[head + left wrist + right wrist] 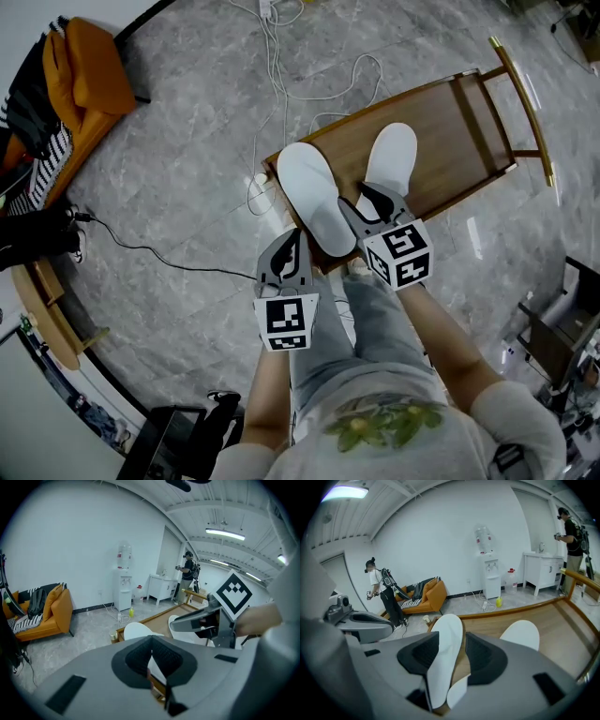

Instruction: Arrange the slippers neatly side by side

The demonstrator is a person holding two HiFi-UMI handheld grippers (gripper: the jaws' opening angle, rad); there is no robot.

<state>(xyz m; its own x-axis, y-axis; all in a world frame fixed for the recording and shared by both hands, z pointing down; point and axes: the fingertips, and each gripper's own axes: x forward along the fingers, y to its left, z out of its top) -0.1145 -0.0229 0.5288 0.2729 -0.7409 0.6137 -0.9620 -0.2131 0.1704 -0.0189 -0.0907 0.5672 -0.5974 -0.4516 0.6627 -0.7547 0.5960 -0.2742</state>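
Note:
Two white slippers lie on a low wooden table [459,122]. The left slipper [314,197] points up-left, the right slipper [392,157] sits close beside it. My right gripper [361,203] hangs at their heel ends, between the two. In the right gripper view it [457,648] stands open around the left slipper [446,641]; wood shows between the slipper and the right pad. The right slipper [520,634] lies just outside the jaws. My left gripper [297,236] hovers at the table's near edge, its tips [151,641] meeting on nothing.
An orange sofa [94,70] stands at the far left and white cables [272,56] trail over the marble floor. The table has a brass rail [520,89] at its far end. A water dispenser [124,581] and standing people are at the back wall.

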